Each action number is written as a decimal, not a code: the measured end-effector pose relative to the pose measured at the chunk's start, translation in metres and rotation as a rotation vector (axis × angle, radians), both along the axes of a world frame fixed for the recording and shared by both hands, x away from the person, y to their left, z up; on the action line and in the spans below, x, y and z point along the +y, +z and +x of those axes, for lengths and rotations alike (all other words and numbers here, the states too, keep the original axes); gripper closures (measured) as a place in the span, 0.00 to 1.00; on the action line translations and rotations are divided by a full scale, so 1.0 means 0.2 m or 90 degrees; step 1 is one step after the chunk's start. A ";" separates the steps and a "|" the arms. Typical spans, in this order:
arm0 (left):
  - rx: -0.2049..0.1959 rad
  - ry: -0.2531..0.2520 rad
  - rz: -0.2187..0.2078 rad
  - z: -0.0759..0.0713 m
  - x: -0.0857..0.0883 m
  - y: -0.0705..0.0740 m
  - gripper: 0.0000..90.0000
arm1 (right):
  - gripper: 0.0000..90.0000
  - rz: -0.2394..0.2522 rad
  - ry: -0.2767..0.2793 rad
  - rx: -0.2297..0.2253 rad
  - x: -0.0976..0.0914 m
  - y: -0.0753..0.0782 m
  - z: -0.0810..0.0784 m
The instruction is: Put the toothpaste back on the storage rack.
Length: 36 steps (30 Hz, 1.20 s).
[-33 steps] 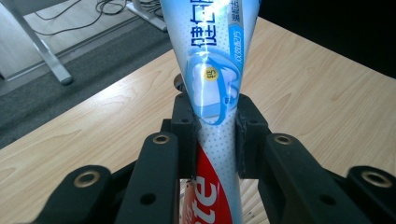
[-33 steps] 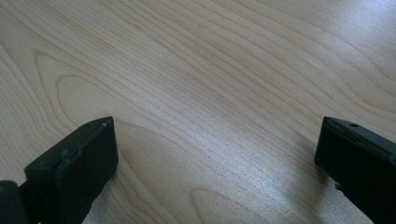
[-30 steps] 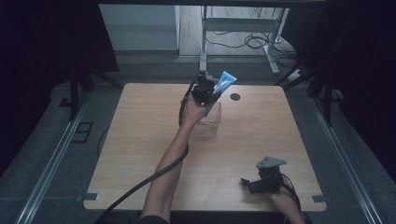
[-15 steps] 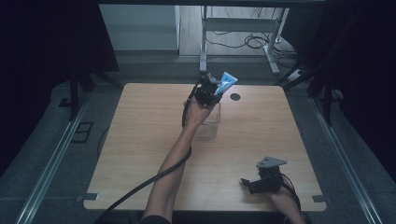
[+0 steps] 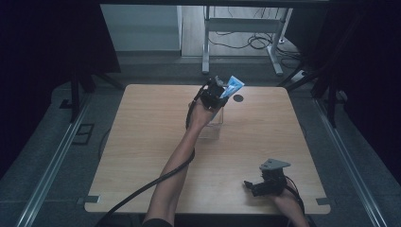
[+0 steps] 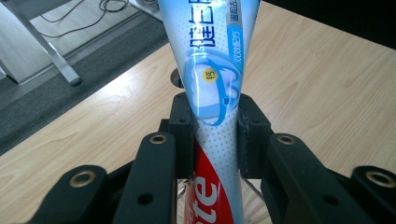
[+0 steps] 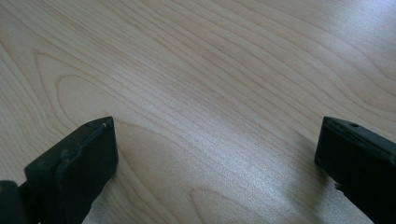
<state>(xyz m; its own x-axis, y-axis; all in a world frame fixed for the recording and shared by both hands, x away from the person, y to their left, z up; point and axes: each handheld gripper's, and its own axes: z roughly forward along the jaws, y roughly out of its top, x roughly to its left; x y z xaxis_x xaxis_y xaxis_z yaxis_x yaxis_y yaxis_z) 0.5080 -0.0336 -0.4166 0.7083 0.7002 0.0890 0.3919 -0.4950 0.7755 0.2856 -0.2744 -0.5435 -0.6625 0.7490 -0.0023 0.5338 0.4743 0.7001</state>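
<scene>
At the far middle of the light wooden table (image 5: 142, 142), the left gripper (image 5: 222, 91) is held up above a clear, box-shaped plastic container (image 5: 212, 124) that stands on the tabletop. Its two black jaws are drawn in close on a blue-and-white toothpaste tube (image 5: 232, 87) with a red band lower down. In the left gripper view the tube (image 6: 212, 93) runs up between the pads, and both pads sit against its narrow lower body, so the grip is on the tube. The jaws have just been easing apart a little, with the tube between them. The wide, flat crimped end of the tube points up and away toward the far right, and printed characters show on its pale blue face. Just beyond the tube on the table lies a small dark round hole (image 5: 238, 98) in the wood, near the far edge.

The person's left forearm (image 5: 177, 161) reaches from the near edge across the table to that gripper, with a black cable (image 5: 137, 191) trailing along it.

The right gripper (image 5: 265, 185) rests low at the near right corner of the table, well apart from the container, with a grey three-cornered plate (image 5: 274, 164) on top. In the right gripper view its jaws stand wide apart over bare wood, with nothing between them.
</scene>
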 end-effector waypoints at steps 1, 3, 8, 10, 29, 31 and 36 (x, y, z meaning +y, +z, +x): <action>-0.007 -0.001 0.006 0.00 -0.01 0.00 0.80 | 0.00 0.000 0.000 0.000 0.00 0.00 0.00; -0.011 -0.006 0.015 0.00 -0.01 0.00 0.80 | 0.00 0.000 0.000 0.000 0.00 0.00 0.00; -0.027 -0.024 0.027 -0.01 -0.01 0.00 0.80 | 0.00 0.000 0.000 0.000 0.00 0.00 0.00; -0.030 -0.025 0.032 -0.01 -0.02 0.00 0.80 | 0.00 0.000 0.000 0.000 0.00 0.00 0.00; -0.064 -0.048 0.070 -0.02 -0.02 -0.02 0.80 | 0.00 0.000 0.000 0.000 0.00 0.00 0.00; -0.056 -0.044 0.072 -0.02 -0.01 -0.02 0.80 | 0.00 0.000 0.000 0.000 0.00 0.00 0.00; -0.023 -0.019 0.078 -0.02 -0.01 -0.02 0.78 | 0.00 0.000 0.000 0.000 0.00 0.00 0.00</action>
<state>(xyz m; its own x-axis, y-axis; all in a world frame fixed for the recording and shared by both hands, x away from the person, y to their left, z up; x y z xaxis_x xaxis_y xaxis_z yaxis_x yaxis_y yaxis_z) 0.5038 -0.0350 -0.4199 0.7236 0.6609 0.1992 0.3477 -0.5983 0.7219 0.2856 -0.2744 -0.5435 -0.6625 0.7491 -0.0023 0.5339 0.4744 0.6999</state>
